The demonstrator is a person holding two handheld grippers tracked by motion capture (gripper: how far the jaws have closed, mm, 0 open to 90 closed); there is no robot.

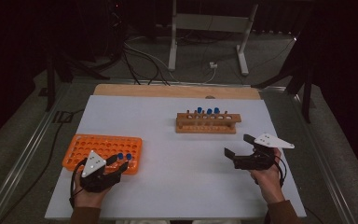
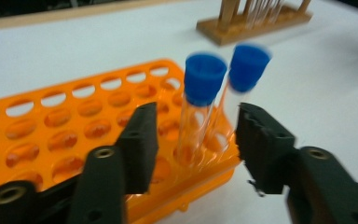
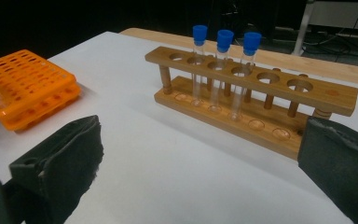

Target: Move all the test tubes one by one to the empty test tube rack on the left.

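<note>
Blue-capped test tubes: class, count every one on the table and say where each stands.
5: three in the wooden rack, at; two in the orange rack's corner, at.

My white table point(image 1: 177, 158) carries 2 racks: orange rack point(image 1: 100, 148) near my left edge, wooden rack point(image 1: 207, 123) farther back toward the right, well apart from it.

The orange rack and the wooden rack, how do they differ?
The orange rack is a low plastic block with a dense grid of many small holes; the wooden rack is an open frame on posts with one row of six larger holes. The orange rack holds two blue-capped tubes at its corner by the left claw; the wooden rack holds three. Both stand on the white table.
</note>
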